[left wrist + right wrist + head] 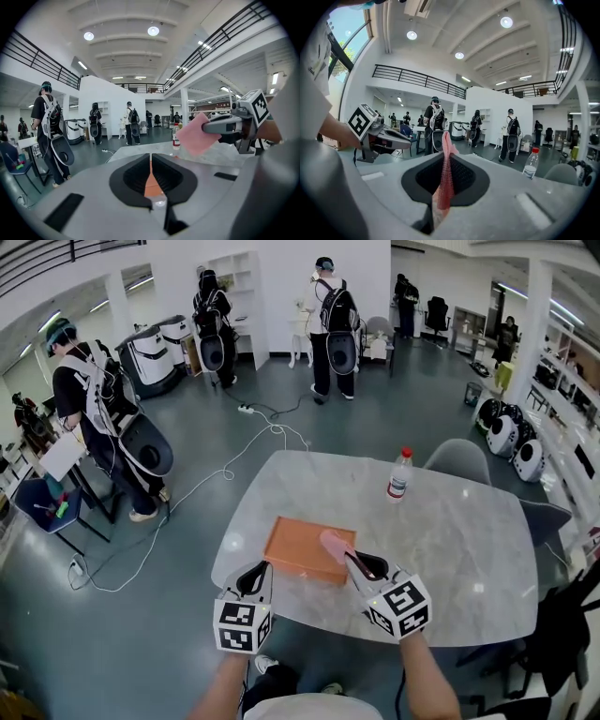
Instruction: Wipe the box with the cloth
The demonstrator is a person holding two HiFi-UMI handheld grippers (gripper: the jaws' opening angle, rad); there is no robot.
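The orange box (302, 547) lies flat on the near left part of the marble table (469, 549). The right gripper (352, 560) has its jaws clamped on a pink cloth (334, 544). The cloth stands up out of the jaws as a thin fold, held over the box's near right edge; from here I can't tell whether it touches the lid.

The left gripper (259, 570) sits just beside the box's near left corner. Its jaws are drawn almost together, with only a narrow slit between them and a sliver of the box's orange showing through it.

A clear bottle (399, 474) with a red cap stands upright at the table's far side, well apart from the box. People wearing backpacks (333, 324) stand on the grey floor beyond.
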